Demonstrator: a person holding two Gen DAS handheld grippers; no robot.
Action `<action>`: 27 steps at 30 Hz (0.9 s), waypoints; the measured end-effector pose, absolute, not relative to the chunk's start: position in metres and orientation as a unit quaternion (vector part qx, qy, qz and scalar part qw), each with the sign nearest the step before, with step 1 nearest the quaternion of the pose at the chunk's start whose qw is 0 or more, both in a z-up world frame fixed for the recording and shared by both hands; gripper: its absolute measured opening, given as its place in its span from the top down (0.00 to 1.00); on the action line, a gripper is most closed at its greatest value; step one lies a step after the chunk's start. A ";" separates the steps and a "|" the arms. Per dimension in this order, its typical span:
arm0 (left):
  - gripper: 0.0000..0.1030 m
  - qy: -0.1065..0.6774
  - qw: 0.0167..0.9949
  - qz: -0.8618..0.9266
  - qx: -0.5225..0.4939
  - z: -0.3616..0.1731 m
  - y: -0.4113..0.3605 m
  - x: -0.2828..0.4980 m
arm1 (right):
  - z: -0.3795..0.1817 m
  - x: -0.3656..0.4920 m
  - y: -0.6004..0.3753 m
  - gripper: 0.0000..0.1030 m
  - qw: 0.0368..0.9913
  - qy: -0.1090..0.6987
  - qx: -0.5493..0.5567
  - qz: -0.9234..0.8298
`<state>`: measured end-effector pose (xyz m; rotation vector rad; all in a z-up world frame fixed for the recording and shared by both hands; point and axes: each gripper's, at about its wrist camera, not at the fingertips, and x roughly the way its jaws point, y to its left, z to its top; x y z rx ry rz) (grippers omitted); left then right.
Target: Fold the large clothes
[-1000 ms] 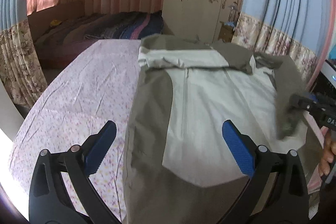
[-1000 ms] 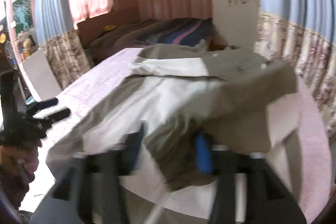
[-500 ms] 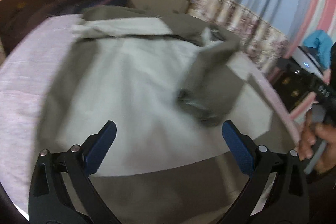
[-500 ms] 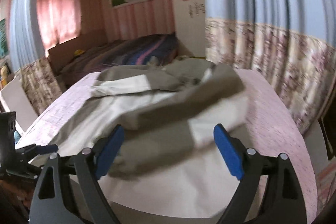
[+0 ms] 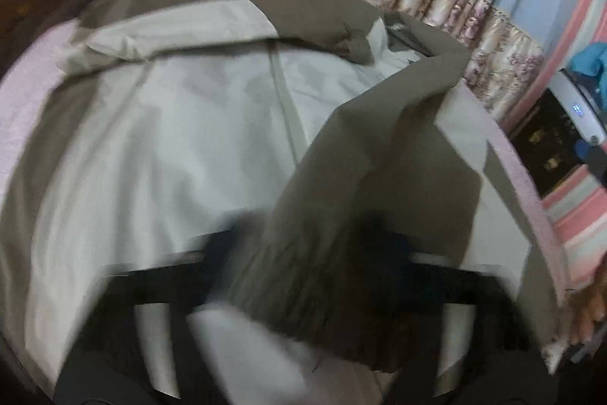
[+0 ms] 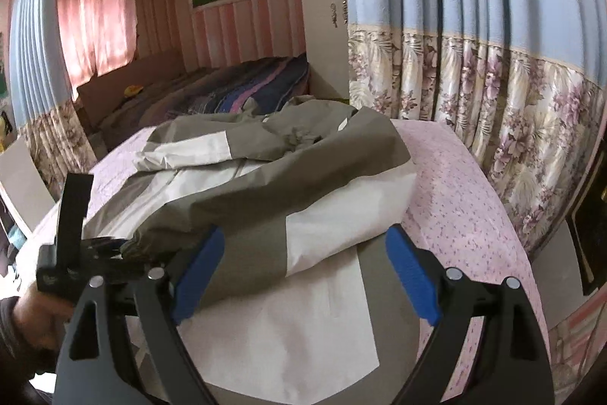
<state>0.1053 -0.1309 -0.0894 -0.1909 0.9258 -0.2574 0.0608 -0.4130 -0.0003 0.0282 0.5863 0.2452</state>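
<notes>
Left gripper (image 5: 303,253), blurred, closed on jacket (image 5: 182,124) sleeve (image 5: 364,177); right gripper (image 6: 303,272) spread wide, holding nothing; no legible writing.

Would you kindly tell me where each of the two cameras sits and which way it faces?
Left wrist: on the left gripper, facing the jacket's grey sleeve up close; its blurred fingers appear closed on the cuff, and a hand shows at right.
Right wrist: on the right gripper, looking across the table toward the bed; its blue fingers are open.
Shared: the jacket, table and flowered curtain.
</notes>
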 end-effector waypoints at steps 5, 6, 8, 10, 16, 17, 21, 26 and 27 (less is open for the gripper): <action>0.88 0.401 0.907 -0.108 -0.067 -0.053 -0.101 0.113 | 0.010 0.078 -0.407 0.15 0.954 0.270 -0.031 0.123; 0.89 0.391 0.913 -0.097 -0.058 -0.044 -0.091 0.117 | 0.012 0.083 -0.407 0.15 0.954 0.270 -0.034 0.123; 0.89 0.378 0.921 -0.077 -0.058 -0.027 -0.064 0.126 | 0.015 0.096 -0.408 0.15 0.955 0.269 -0.031 0.120; 0.89 0.363 0.928 -0.055 -0.058 -0.007 -0.034 0.135 | 0.019 0.111 -0.409 0.15 0.955 0.271 -0.019 0.119; 0.87 0.347 0.937 0.033 -0.018 0.022 0.055 0.186 | 0.020 0.165 -0.394 0.15 0.950 0.288 -0.040 0.112; 0.87 0.349 0.936 0.052 -0.019 0.019 0.071 0.200 | 0.017 0.180 -0.388 0.15 0.949 0.292 -0.044 0.115; 0.84 0.379 0.924 0.046 -0.018 0.003 0.092 0.247 | 0.005 0.236 -0.373 0.15 0.944 0.307 -0.021 0.118; 0.79 0.399 0.916 0.036 0.002 -0.022 0.087 0.284 | -0.014 0.302 -0.351 0.15 0.937 0.335 -0.019 0.096; 0.77 0.400 0.916 0.033 -0.005 -0.027 0.084 0.292 | -0.020 0.315 -0.347 0.15 0.935 0.343 -0.021 0.085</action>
